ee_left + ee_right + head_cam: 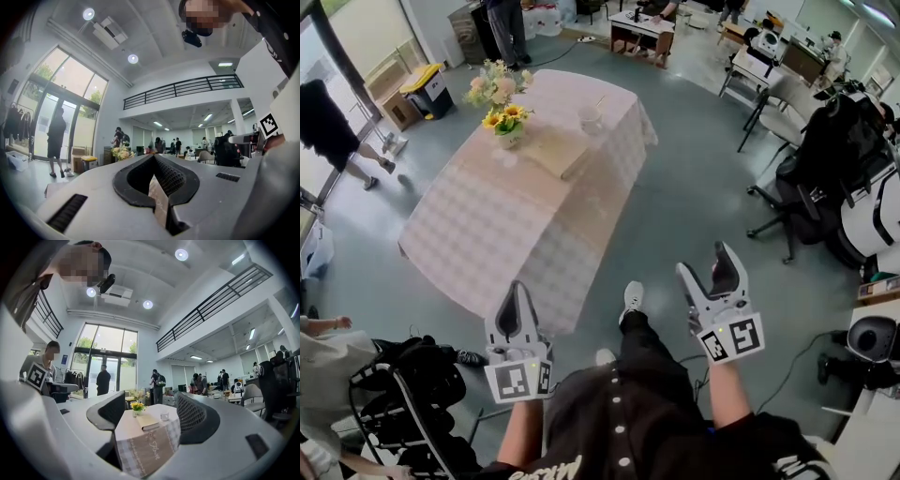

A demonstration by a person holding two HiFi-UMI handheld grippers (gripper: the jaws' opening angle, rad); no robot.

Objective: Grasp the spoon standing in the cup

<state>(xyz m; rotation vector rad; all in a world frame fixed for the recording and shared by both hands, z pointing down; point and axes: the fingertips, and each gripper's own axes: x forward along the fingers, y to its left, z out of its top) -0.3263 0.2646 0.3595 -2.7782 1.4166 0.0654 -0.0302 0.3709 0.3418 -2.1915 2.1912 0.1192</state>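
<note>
Your left gripper (517, 292) is pressed together and your right gripper (719, 266) spread, both empty, because the cup (590, 117) holding the spoon (599, 102) stands well away at twelve o'clock.

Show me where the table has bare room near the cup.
Bare: the near half of the table, up to the book, and the strip right of the cup. Crowded: the far left corner, with sunflowers and bouquet.
</note>
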